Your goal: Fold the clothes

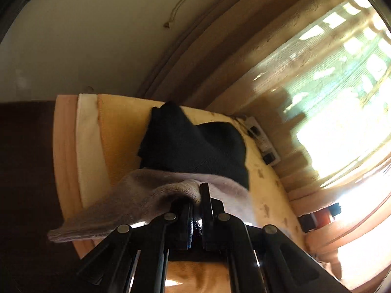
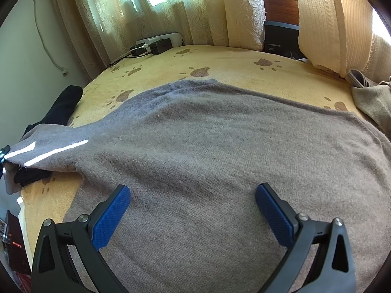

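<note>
A grey knit sweater lies spread flat across the yellow paw-print blanket. Its left sleeve is lifted and stretched out to the left edge of the right wrist view. My left gripper is shut on that sleeve's grey fabric, which drapes over its fingers. My right gripper hovers open just above the sweater's body, its blue pads wide apart with nothing between them.
A black garment lies piled on the blanket by the sleeve; it also shows as a black garment at the bed's left edge. A power strip sits by the curtains. Another beige garment lies far right.
</note>
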A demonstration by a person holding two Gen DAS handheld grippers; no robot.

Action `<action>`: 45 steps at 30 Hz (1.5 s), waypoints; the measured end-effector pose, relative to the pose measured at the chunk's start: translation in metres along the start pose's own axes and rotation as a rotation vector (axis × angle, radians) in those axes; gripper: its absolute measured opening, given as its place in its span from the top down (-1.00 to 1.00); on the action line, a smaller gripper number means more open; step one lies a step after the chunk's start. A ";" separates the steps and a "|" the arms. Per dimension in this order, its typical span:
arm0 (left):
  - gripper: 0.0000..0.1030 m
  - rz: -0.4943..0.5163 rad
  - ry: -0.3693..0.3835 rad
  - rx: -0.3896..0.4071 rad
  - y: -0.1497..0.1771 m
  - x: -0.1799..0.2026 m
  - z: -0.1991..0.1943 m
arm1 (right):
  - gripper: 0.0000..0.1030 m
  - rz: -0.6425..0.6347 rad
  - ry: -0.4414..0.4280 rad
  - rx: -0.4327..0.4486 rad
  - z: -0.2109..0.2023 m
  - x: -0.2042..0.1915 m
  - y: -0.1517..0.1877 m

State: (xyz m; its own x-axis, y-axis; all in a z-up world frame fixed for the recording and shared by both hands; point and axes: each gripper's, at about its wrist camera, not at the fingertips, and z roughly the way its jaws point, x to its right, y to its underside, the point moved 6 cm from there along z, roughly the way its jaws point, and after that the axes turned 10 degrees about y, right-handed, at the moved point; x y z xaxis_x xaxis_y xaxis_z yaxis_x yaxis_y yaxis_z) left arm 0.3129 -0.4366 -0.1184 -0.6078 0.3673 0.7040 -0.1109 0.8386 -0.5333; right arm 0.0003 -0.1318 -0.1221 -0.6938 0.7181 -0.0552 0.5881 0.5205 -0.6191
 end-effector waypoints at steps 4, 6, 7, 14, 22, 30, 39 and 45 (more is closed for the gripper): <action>0.88 0.148 -0.109 -0.061 0.010 -0.014 0.006 | -0.99 -0.004 0.001 -0.001 0.000 0.000 0.000; 0.88 0.146 -0.108 -0.063 0.008 -0.021 0.001 | -0.99 -0.005 0.001 -0.001 0.001 0.000 0.000; 0.87 0.139 -0.107 -0.063 0.005 -0.024 -0.001 | -0.99 -0.005 0.001 -0.001 0.001 0.000 0.000; 0.85 0.312 -0.126 -0.048 -0.003 0.009 0.000 | -1.00 0.073 -0.102 0.017 -0.008 0.014 -0.003; 0.85 0.066 0.024 -0.095 -0.030 -0.017 -0.016 | -1.00 0.197 0.042 0.079 -0.049 0.106 -0.031; 0.85 0.166 -0.180 0.070 -0.055 -0.012 -0.032 | -1.00 0.195 0.283 0.007 -0.033 0.196 -0.009; 0.85 0.449 -0.110 0.004 -0.006 0.097 -0.010 | -1.00 0.118 0.340 -0.049 -0.012 0.195 0.003; 0.85 0.506 0.300 -0.537 0.132 0.224 0.103 | -1.00 0.126 0.323 -0.043 -0.017 0.197 0.006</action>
State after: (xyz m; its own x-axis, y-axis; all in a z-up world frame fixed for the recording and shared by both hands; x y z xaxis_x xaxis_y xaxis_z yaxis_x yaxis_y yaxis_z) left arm 0.0816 -0.2852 -0.0791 -0.2371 0.7842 0.5735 0.5623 0.5921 -0.5772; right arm -0.1261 0.0203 -0.1236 -0.4516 0.8833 0.1258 0.6823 0.4328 -0.5893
